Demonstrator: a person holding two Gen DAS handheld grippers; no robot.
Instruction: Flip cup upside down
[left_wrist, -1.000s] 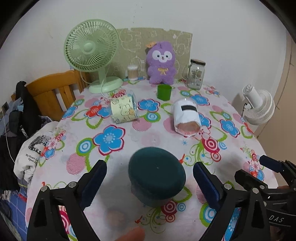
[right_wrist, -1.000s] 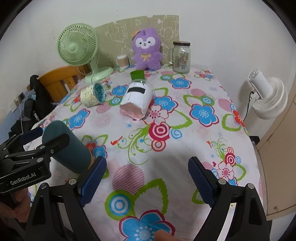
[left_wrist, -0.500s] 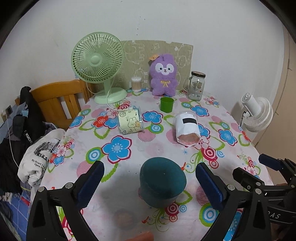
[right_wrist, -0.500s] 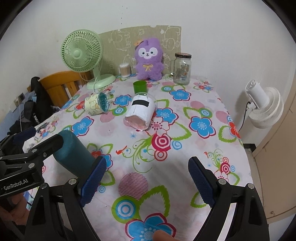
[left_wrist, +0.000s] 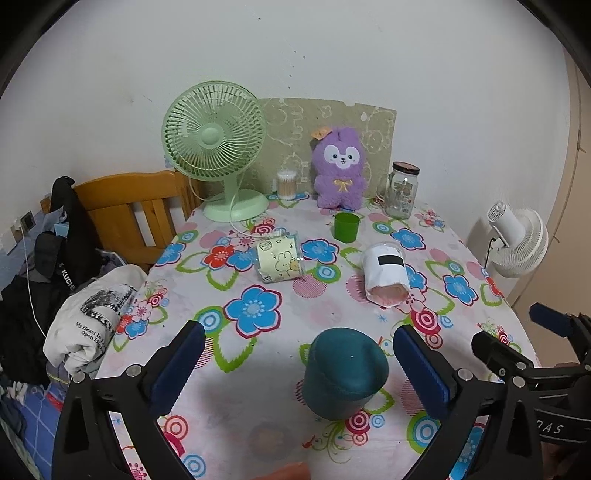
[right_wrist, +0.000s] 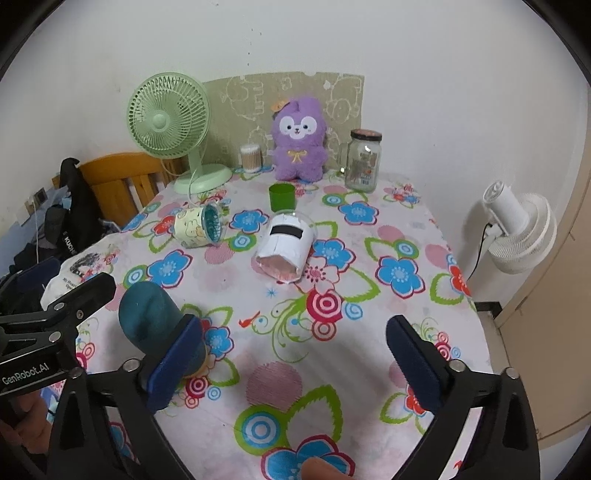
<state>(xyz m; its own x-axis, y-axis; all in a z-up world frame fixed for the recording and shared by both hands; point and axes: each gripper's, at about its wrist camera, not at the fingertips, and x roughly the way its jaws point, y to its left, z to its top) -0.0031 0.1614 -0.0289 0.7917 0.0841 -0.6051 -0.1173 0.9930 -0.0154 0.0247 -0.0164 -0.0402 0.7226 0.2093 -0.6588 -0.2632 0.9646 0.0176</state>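
A dark teal cup (left_wrist: 345, 373) stands upside down on the flowered tablecloth (left_wrist: 258, 310), base up; it also shows in the right wrist view (right_wrist: 155, 319). My left gripper (left_wrist: 301, 373) is open and empty, its blue pads apart on either side of the cup, pulled back and not touching it. My right gripper (right_wrist: 293, 365) is open and empty over the tablecloth, to the right of the cup. A cartoon-printed cup (left_wrist: 279, 258) and a white cup with a black patch (left_wrist: 386, 273) lie on their sides further back. A small green cup (left_wrist: 346, 227) stands upright.
At the back stand a green desk fan (left_wrist: 216, 147), a purple plush toy (left_wrist: 341, 168), a glass jar (left_wrist: 400, 190) and a cotton-swab pot (left_wrist: 288, 184). A wooden chair (left_wrist: 129, 210) with clothes is left; a white fan (left_wrist: 517, 240) is right.
My left gripper has drawn back and risen away from the upside-down teal cup, which stays put on the table. The right gripper has also pulled back slightly.
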